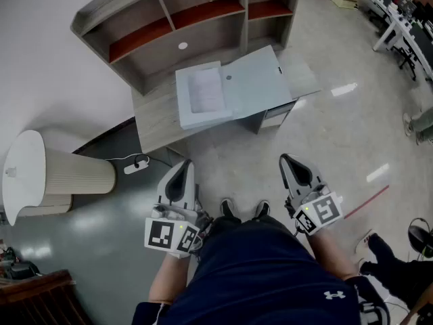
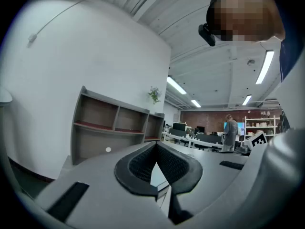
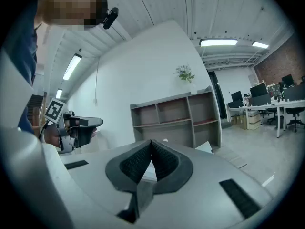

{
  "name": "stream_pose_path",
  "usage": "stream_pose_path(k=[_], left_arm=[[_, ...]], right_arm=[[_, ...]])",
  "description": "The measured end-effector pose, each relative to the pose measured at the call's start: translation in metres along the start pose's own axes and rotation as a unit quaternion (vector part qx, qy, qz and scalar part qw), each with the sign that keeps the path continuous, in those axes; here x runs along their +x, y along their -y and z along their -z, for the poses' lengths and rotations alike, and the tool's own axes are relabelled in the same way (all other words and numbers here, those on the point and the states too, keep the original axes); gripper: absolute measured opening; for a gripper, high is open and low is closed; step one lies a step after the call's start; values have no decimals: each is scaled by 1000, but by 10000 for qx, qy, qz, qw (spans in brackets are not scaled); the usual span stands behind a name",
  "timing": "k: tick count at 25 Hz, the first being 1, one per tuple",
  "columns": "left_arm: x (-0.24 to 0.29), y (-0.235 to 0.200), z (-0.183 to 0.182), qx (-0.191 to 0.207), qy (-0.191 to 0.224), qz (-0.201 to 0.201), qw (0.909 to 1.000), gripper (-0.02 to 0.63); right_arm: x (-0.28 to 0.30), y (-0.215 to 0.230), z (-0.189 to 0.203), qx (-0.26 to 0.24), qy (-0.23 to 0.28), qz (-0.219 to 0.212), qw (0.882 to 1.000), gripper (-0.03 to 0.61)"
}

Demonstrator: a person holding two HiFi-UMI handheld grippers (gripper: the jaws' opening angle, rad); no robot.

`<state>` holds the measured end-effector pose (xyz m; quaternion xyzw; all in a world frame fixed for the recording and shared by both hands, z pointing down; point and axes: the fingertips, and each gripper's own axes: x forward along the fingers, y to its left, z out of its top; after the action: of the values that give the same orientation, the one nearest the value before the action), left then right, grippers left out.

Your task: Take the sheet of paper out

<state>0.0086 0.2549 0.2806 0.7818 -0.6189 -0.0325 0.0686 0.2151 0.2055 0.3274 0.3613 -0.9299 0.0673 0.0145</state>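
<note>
A pale blue folder (image 1: 254, 83) lies open on the wooden desk (image 1: 152, 117). The white sheet of paper (image 1: 205, 90) rests on its left half. Both grippers are held close to the person's body, well short of the desk and level. In the head view my left gripper (image 1: 183, 166) is shut with nothing in it, below and left of the folder. On the other side my right gripper (image 1: 285, 159) is also shut and empty. In the left gripper view the left gripper's (image 2: 156, 144) pads meet. The right gripper's (image 3: 151, 141) pads meet in its own view, where the folder's corner (image 3: 206, 147) shows.
A shelf unit (image 1: 183, 19) stands at the back of the desk. A white and beige cylinder (image 1: 61, 175) and a power strip (image 1: 135, 162) lie on the floor at left. Office desks (image 1: 399, 12) stand far right. A distant person (image 2: 231, 128) stands in the room.
</note>
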Motion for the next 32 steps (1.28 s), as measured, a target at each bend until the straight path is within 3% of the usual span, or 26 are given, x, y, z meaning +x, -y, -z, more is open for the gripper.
stream_pose_path(k=[9,18,25,32], left_arm=[[-4,-20,3,-115,-52,-1,9999,14],[-1,-70,4,-226,-43,191,9996,14],[15,-111,19,-336,-234,489,9980,14],[46,-133,37,-266,-502,540,9969,14]], right_arm=[[13,-10,4,49,-44,10,10000,12],[53,-18,24,845,-214,203,9960,14],[94,-22,42,811,-577,470,9939,14],[136,-11,73,1087,-1136,386,9868,14]])
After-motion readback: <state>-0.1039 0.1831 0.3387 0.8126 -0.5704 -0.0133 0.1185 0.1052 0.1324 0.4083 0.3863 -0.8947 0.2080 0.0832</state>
